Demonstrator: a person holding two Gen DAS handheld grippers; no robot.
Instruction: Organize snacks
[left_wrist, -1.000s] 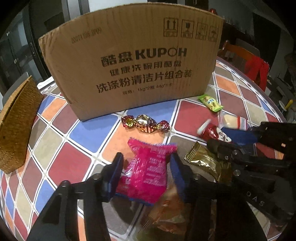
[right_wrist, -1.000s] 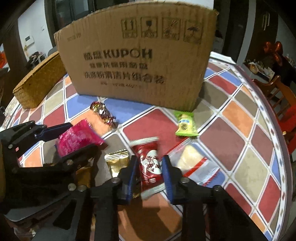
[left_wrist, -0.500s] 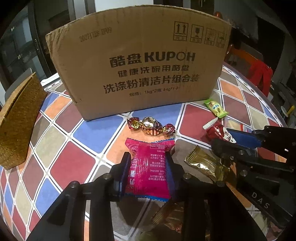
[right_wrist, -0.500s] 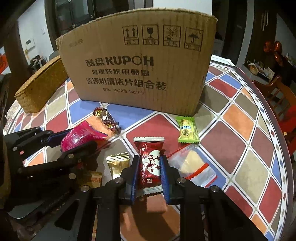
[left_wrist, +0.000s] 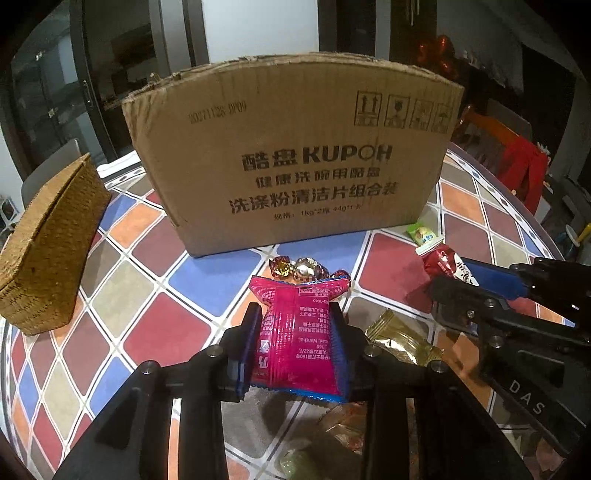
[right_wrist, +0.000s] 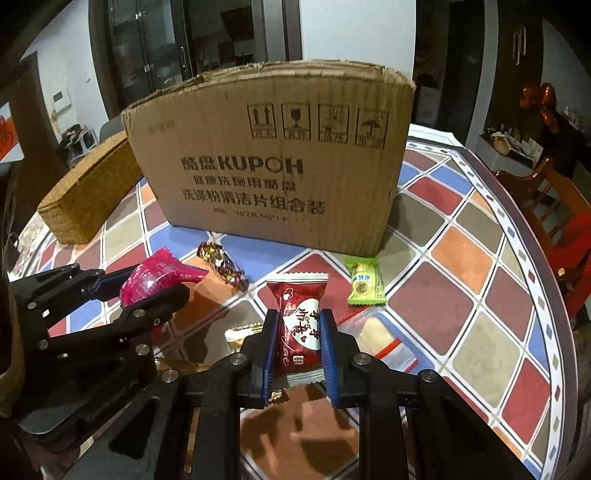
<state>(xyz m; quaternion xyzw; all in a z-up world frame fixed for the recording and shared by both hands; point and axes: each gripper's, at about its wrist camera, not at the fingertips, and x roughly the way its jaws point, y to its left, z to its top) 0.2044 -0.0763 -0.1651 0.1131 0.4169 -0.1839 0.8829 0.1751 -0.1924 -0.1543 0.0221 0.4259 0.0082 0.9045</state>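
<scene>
L gripper (left_wrist: 295, 325) pinches pink snack pack (left_wrist: 299, 339); R gripper (right_wrist: 297, 332) pinches dark-red candy pack (right_wrist: 299, 325). Both face cardboard box (left_wrist: 295, 155) at 12. Green candy (right_wrist: 364, 282) at R's 1, wicker basket (left_wrist: 48, 251) at L's 10.

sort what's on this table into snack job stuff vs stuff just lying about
Job:
- pink packet in the left gripper
- red packet in the right gripper
- green candy
- foil candy
- gold packet
- clear bag
- cardboard box, probably where they go

Lying about:
- wicker basket, perhaps
- wooden chair
</scene>
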